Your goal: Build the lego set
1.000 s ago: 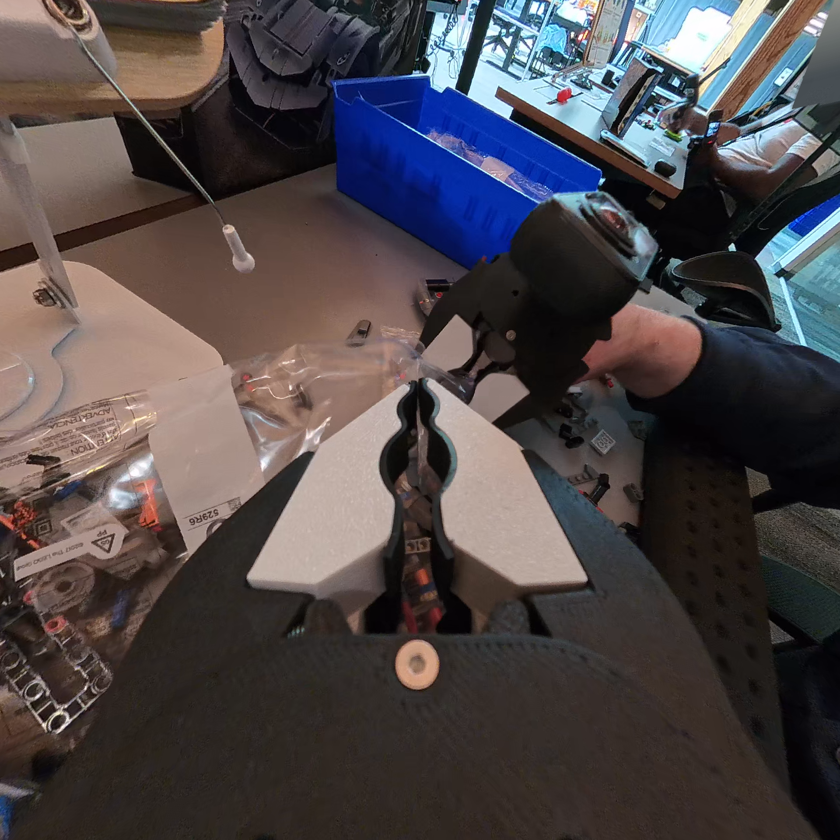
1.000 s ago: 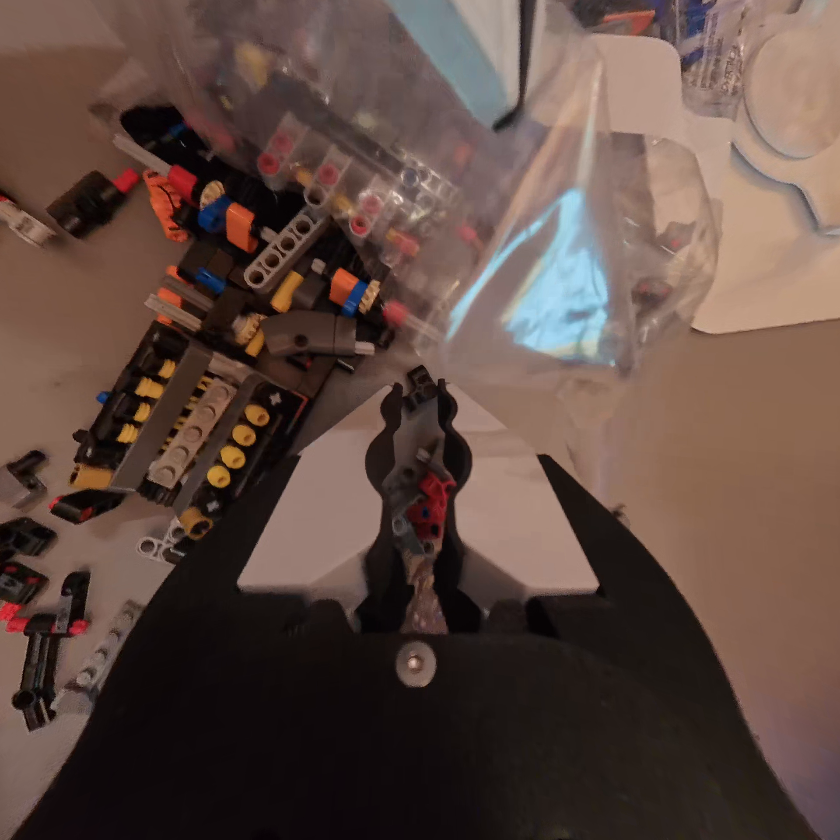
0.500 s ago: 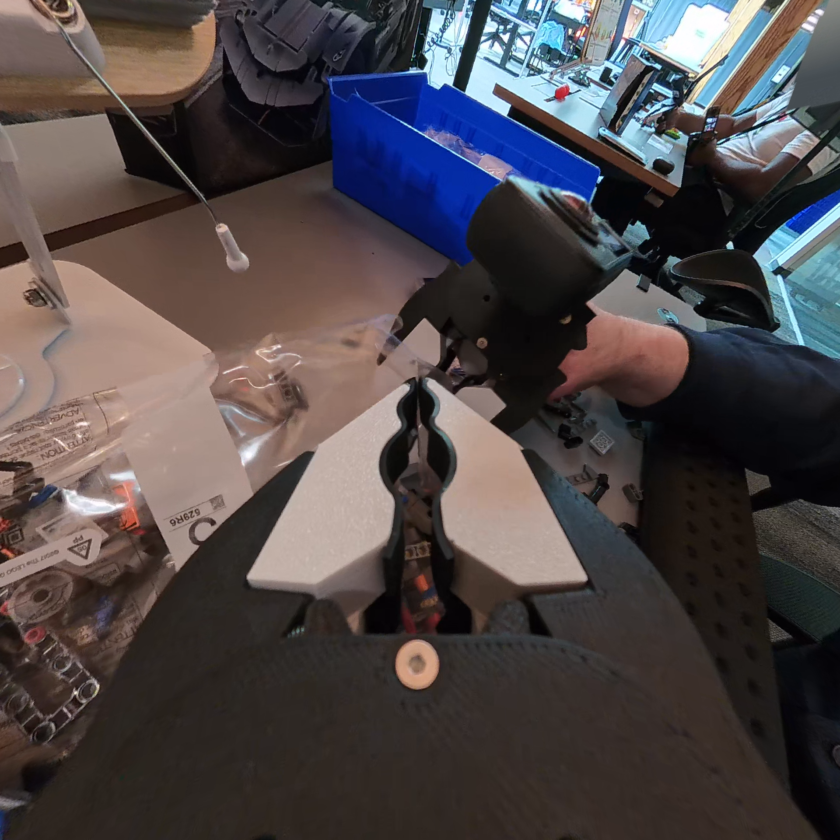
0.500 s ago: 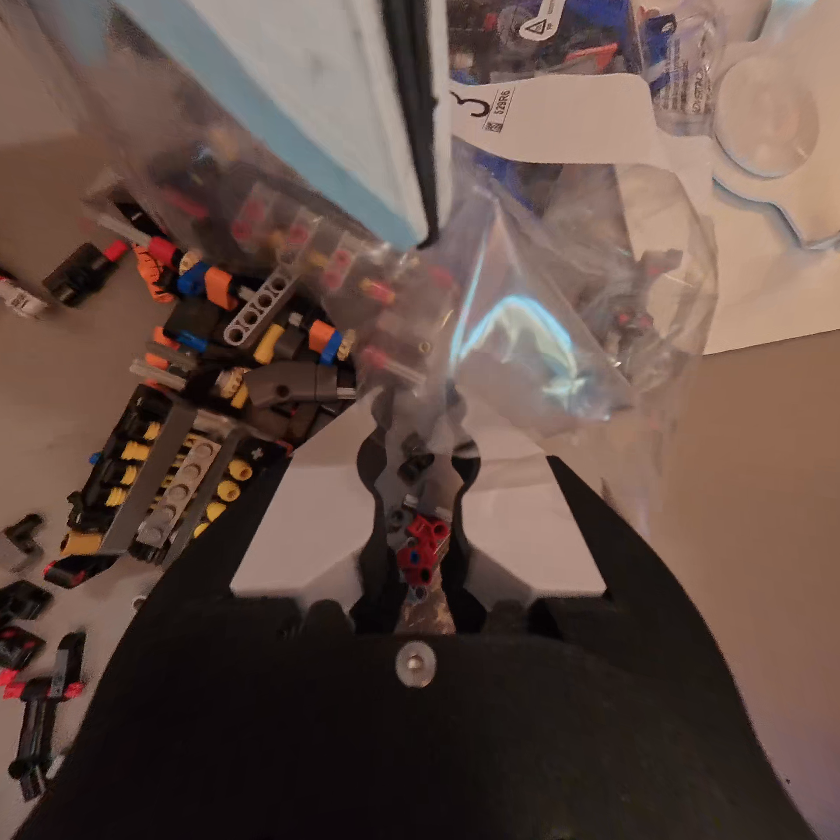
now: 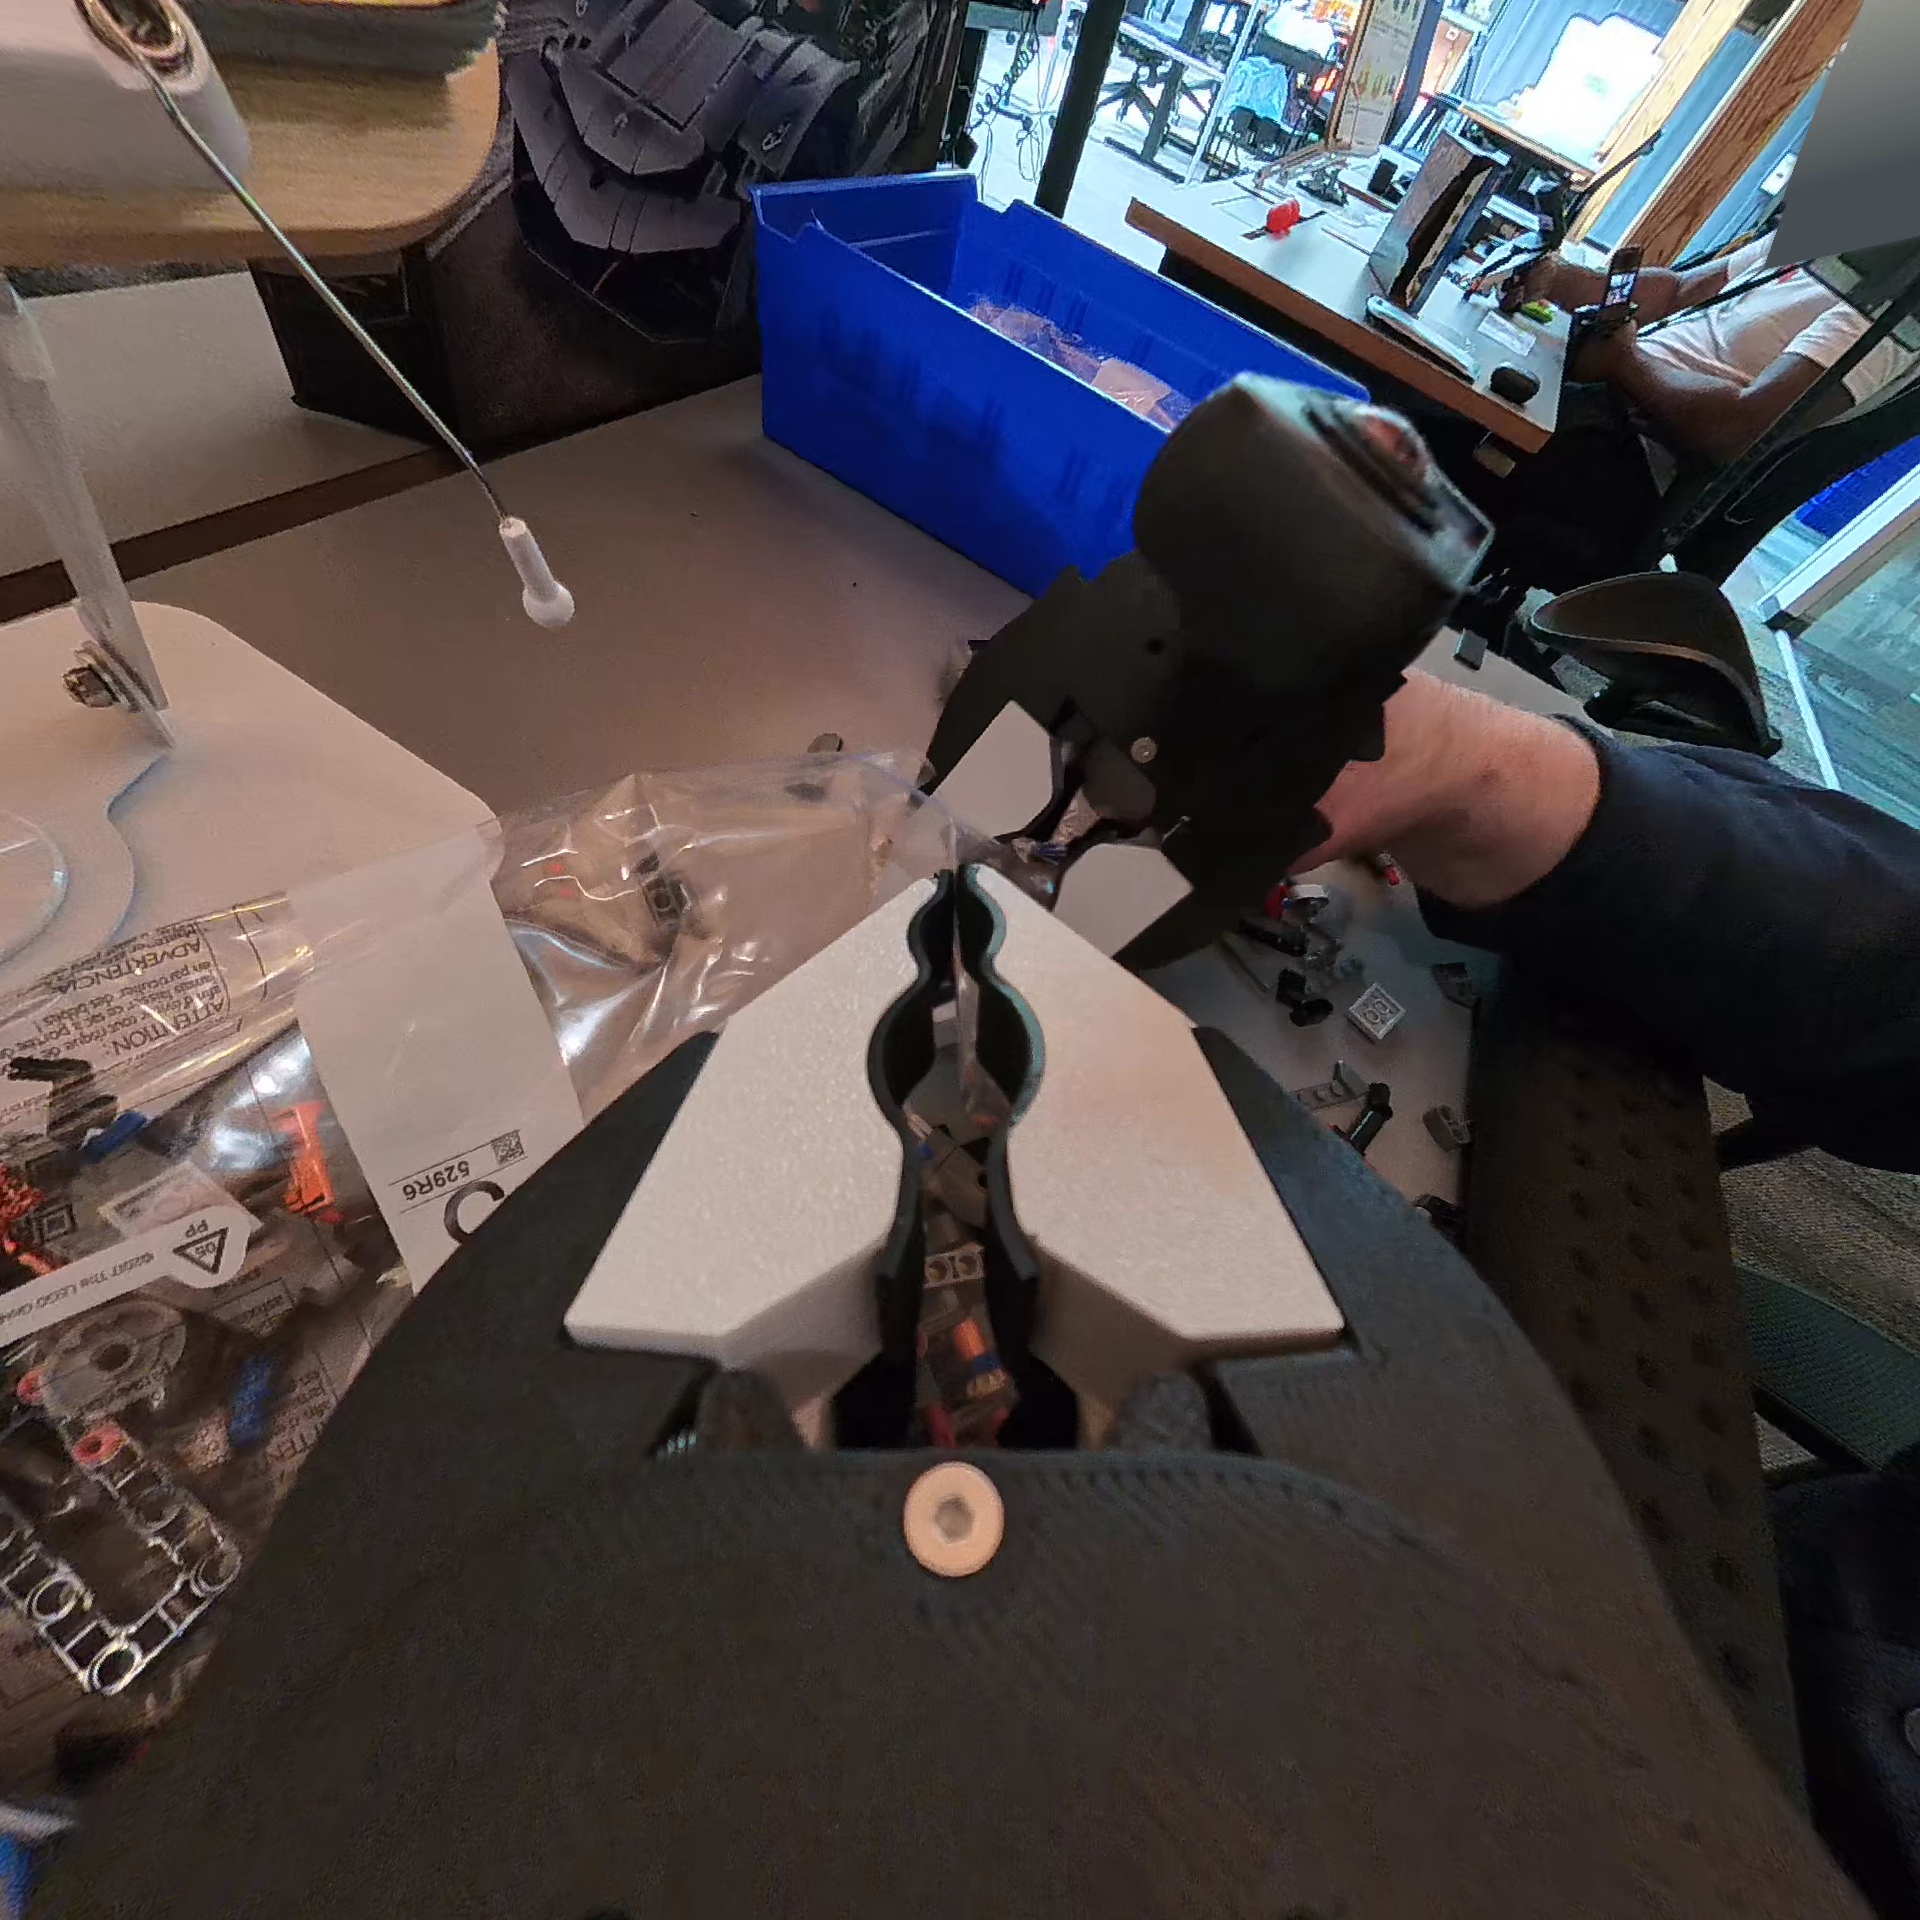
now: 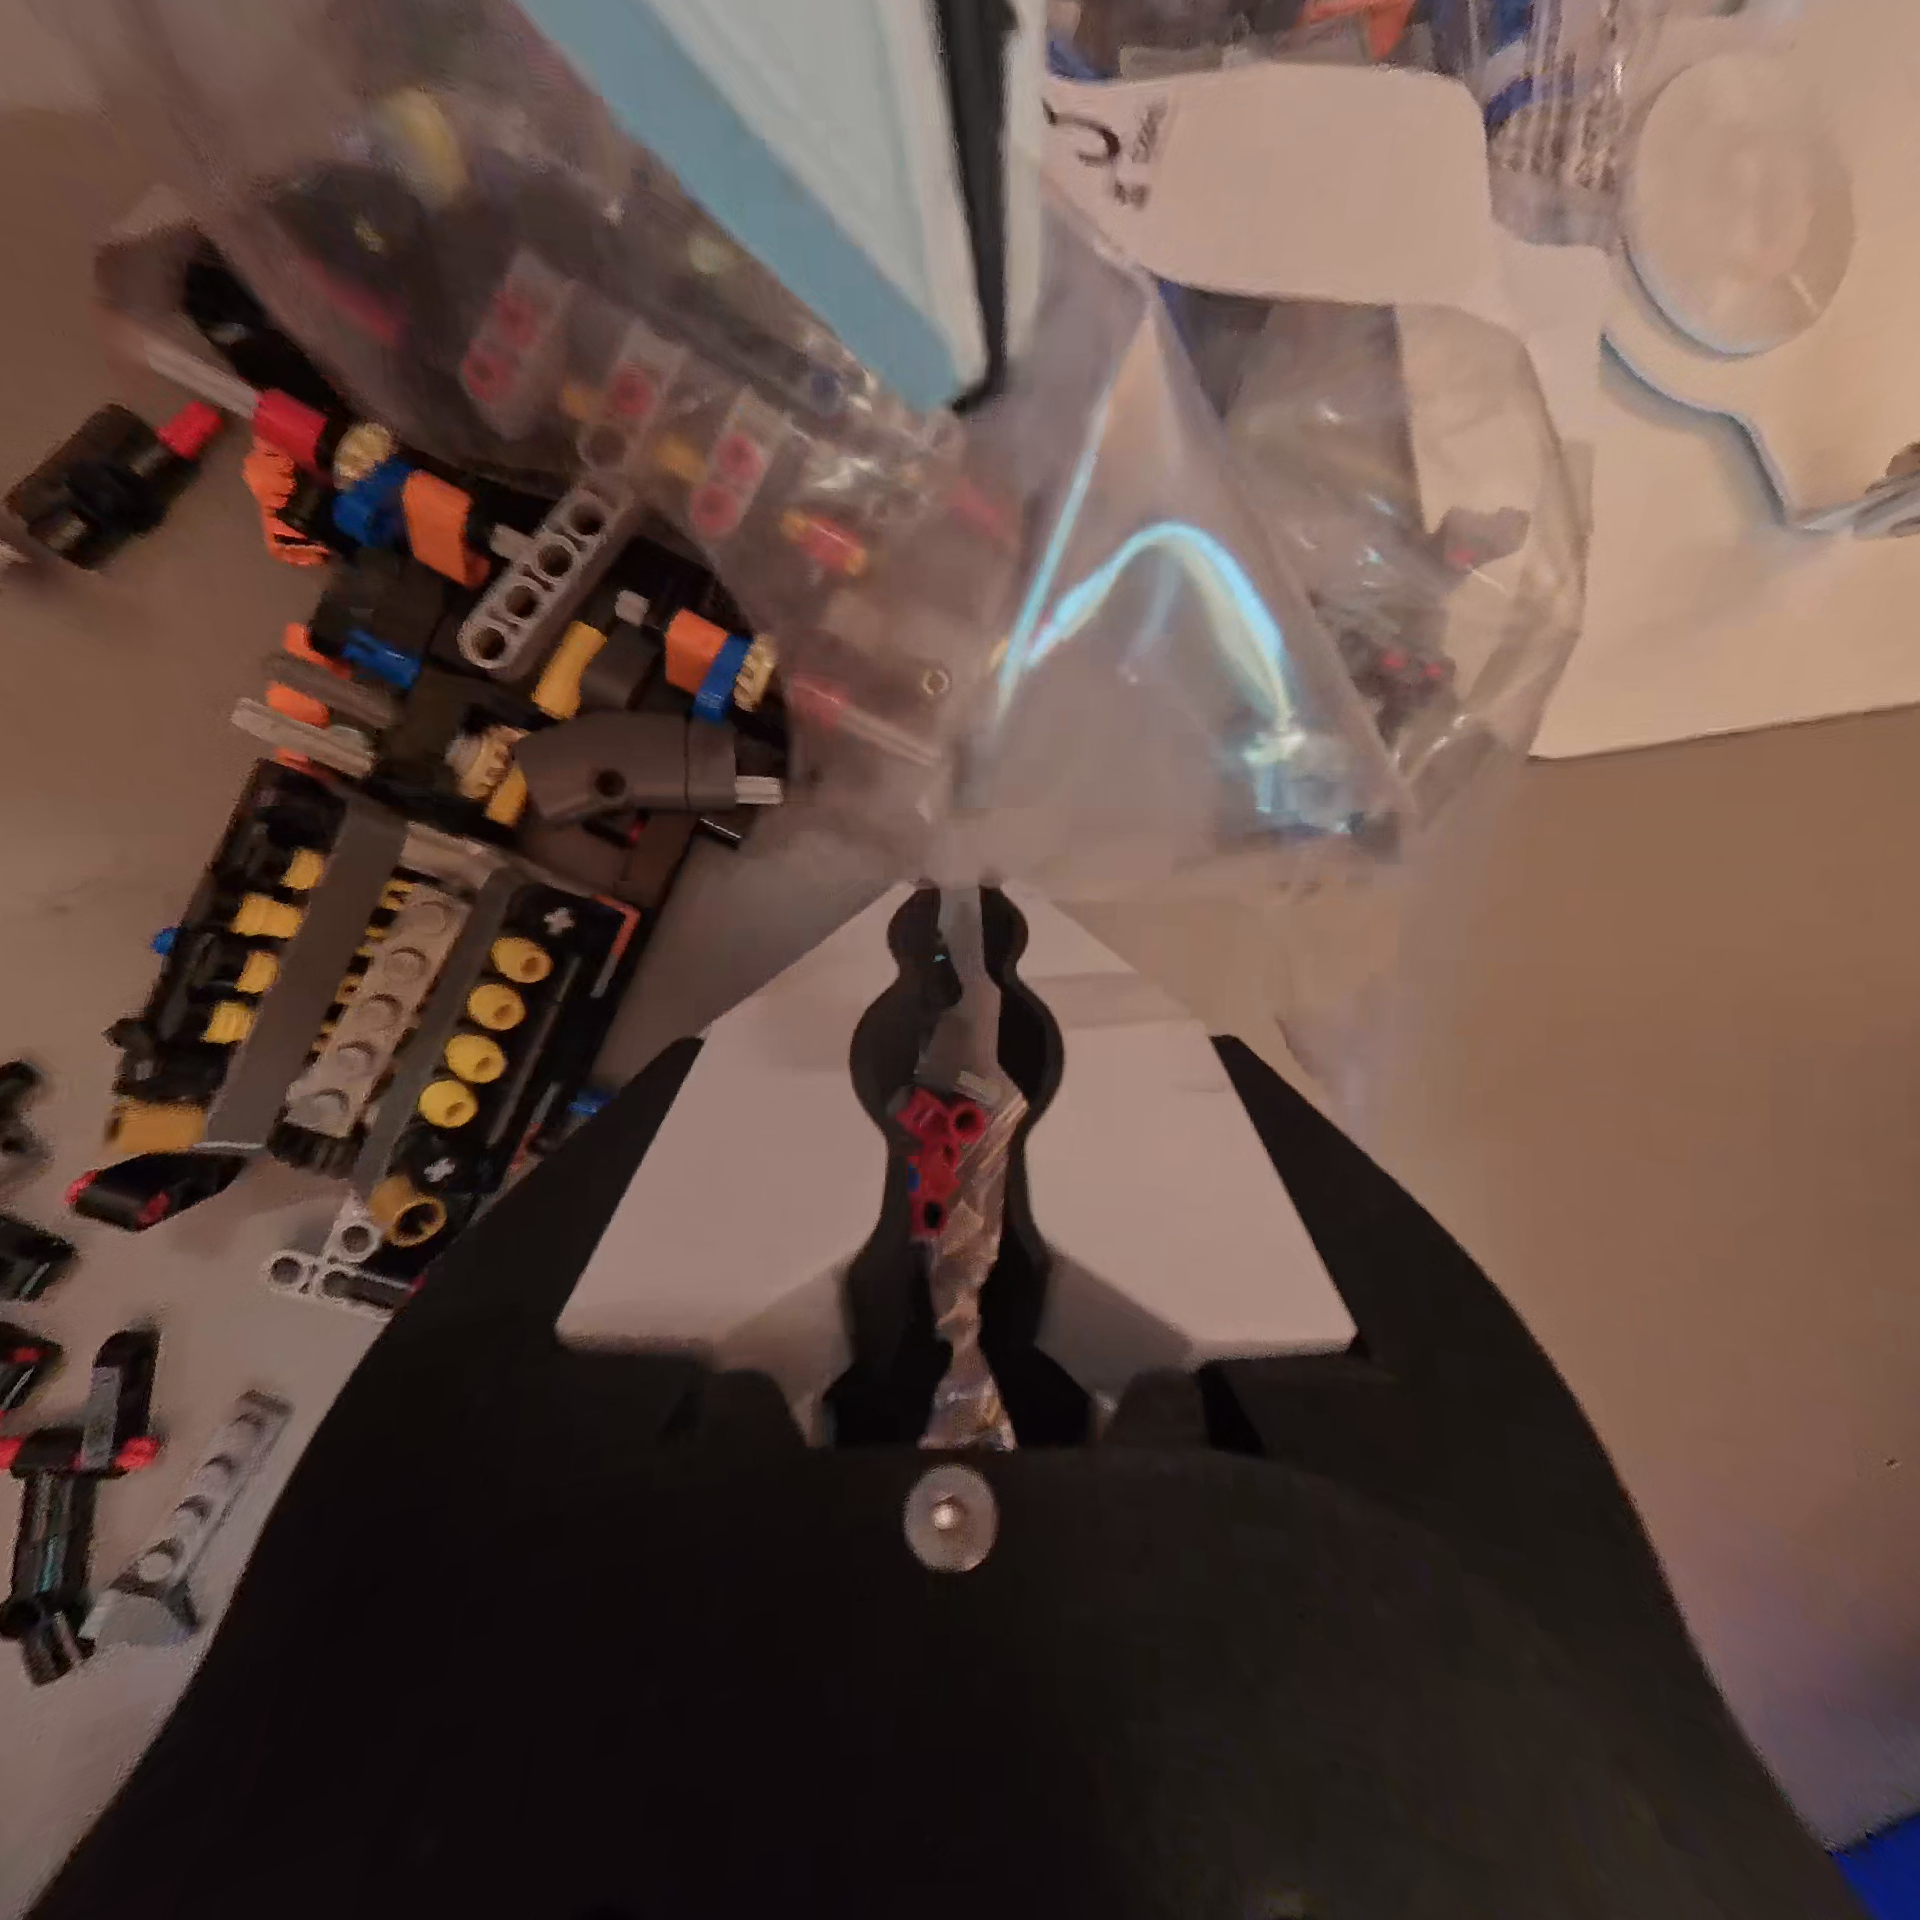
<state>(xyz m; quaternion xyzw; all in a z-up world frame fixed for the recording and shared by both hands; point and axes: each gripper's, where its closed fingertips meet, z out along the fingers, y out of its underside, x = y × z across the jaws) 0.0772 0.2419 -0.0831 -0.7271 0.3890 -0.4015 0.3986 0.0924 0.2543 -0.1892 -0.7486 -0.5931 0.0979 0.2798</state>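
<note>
i am pinching the thin, slippery plastic bag [image 5: 727, 862] at its edge with my left gripper [image 5: 958, 904] and right gripper [image 6: 956, 914], both clamped on film; it feels flimsy.

A clear plastic bag [image 5: 665, 914] with a white label lies on the grey counter [image 5: 644, 623]; a blue bin [image 5: 935, 416] stands far; black, yellow and orange lego pieces [image 6: 416, 883] lie left.

Printed white label [image 5: 436, 1049] on plastic bag [image 5: 665, 894].
</note>
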